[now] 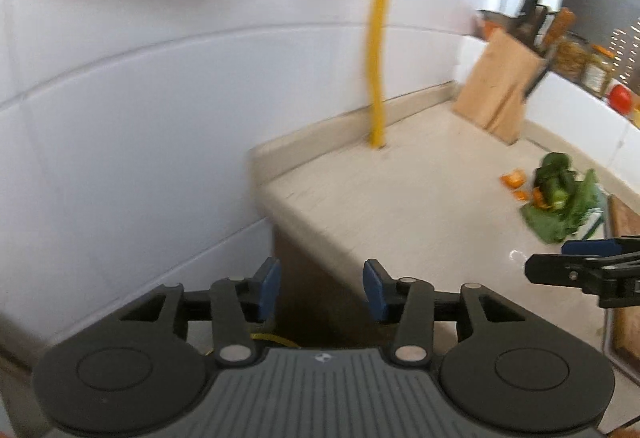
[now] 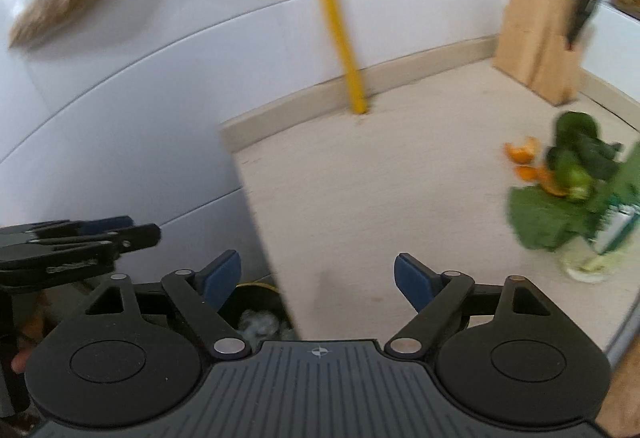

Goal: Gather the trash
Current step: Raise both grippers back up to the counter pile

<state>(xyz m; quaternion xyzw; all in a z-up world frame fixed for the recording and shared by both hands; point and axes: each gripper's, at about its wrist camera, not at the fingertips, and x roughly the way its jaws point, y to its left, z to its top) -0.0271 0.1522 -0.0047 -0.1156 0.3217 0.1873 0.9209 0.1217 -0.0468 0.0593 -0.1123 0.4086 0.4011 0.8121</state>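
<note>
Against the back wall, a pipe [image 2: 338, 18] standing on the counter [image 2: 380, 206], with a knife block [image 2: 540, 34] to its right in the corner. Nearer and right of the block, a heap of vegetable scraps [image 2: 568, 190] lying on the counter, peel pieces [image 2: 522, 152] on its left side. Below the counter's left edge, a bin [image 2: 260, 314] with crumpled stuff in it; both grippers, left gripper [image 1: 320, 288] and right gripper [image 2: 318, 280], above that edge, left of the scraps.

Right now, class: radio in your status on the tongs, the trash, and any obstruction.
Left tongs open, empty. Right tongs open, empty. Vegetable scraps and orange peels lie on counter. Nothing in the way.
</note>
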